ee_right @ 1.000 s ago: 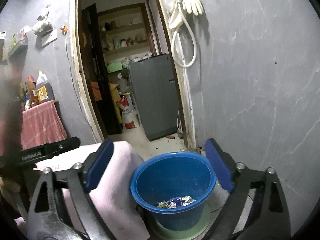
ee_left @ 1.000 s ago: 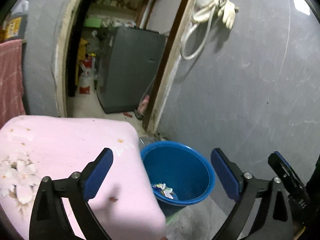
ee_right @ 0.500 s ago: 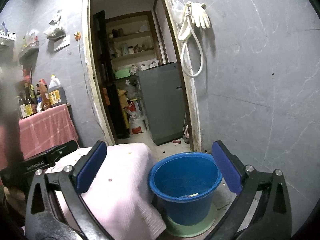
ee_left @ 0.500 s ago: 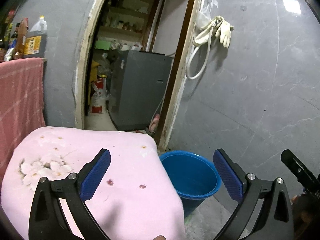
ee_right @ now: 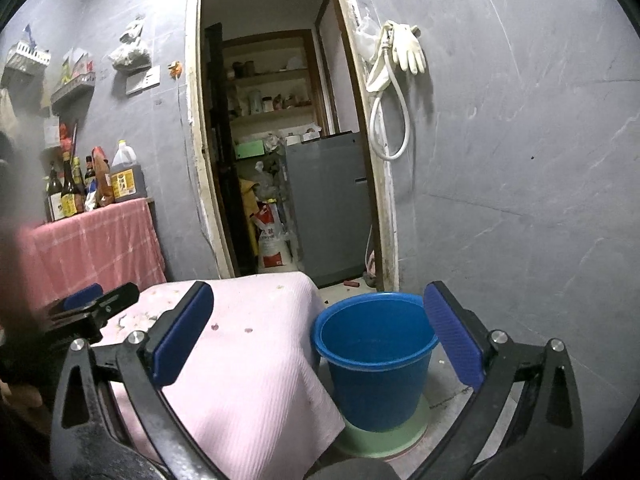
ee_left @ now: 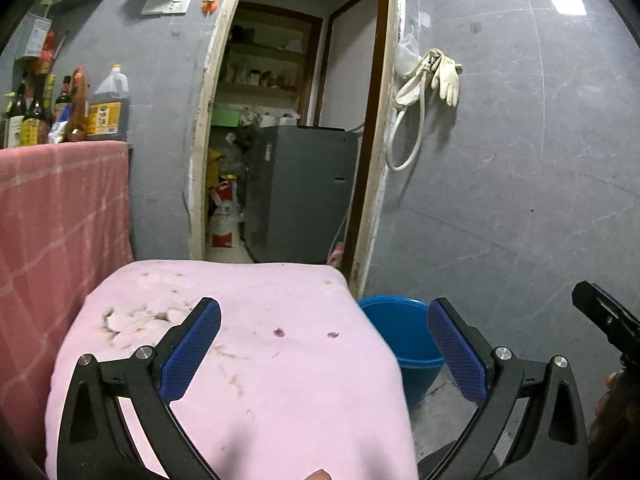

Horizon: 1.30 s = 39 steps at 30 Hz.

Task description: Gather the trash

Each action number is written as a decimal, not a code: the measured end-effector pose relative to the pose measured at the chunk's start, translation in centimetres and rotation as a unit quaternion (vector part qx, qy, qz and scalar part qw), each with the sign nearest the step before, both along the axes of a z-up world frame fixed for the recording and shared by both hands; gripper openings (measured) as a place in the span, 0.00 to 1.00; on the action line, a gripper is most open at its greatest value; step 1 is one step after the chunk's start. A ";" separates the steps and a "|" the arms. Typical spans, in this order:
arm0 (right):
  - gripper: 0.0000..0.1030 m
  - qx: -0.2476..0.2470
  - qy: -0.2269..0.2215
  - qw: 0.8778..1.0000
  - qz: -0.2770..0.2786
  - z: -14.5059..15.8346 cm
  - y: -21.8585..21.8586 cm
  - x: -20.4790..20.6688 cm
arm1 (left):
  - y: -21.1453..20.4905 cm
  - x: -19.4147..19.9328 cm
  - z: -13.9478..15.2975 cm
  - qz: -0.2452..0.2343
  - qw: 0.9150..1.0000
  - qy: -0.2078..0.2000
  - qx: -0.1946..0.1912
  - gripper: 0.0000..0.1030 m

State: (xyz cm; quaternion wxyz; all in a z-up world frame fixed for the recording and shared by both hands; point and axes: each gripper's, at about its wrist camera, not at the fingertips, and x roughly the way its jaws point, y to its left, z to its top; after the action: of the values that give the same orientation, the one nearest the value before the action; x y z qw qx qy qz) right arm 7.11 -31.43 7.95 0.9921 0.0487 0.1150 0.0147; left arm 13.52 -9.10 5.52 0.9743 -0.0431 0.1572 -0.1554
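Note:
A blue plastic bucket (ee_right: 374,356) stands on the floor on a green base (ee_right: 380,438), right of a table covered with a pink cloth (ee_right: 256,364). Its inside is hidden from this angle. In the left wrist view the bucket (ee_left: 404,336) shows past the cloth's (ee_left: 248,344) right edge. My left gripper (ee_left: 324,354) is open and empty above the pink cloth. My right gripper (ee_right: 318,336) is open and empty, held back from the bucket. White crumbs (ee_left: 140,322) and small dark specks (ee_left: 279,333) lie on the cloth.
A grey wall (ee_right: 520,200) stands right of the bucket, with white gloves and a hose (ee_right: 394,64) hung on it. An open doorway (ee_right: 280,152) shows a grey cabinet (ee_right: 332,204). A red-checked cloth counter (ee_left: 52,216) with bottles (ee_left: 106,108) is at the left.
Both grippers have pulled up and back from the bucket. The view has tilted upward, so the trash in the bucket is out of sight and more of the pink cloth shows.

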 end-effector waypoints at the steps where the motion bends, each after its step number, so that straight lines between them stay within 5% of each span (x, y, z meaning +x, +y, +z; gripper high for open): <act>1: 1.00 -0.003 -0.001 1.000 0.000 -0.1 0.2 -0.4 | 0.3 -0.5 -0.1 0.002 1.000 -0.002 0.001 0.98; 21: 1.00 -0.035 -0.006 0.999 -0.020 -3.5 3.0 -4.9 | 2.9 -6.6 -3.7 0.035 0.999 -0.014 0.015 0.98; 39: 1.00 -0.025 0.025 0.999 -0.019 -5.7 3.0 -4.7 | 3.8 -7.3 -6.0 0.055 0.998 0.003 0.009 0.98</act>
State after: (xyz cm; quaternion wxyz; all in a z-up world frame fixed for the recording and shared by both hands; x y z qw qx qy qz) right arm 2.38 -28.48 2.22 0.9900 0.0263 0.1387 -0.0080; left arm 6.21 -5.31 -0.50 0.9813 -0.0438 0.1585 -0.0999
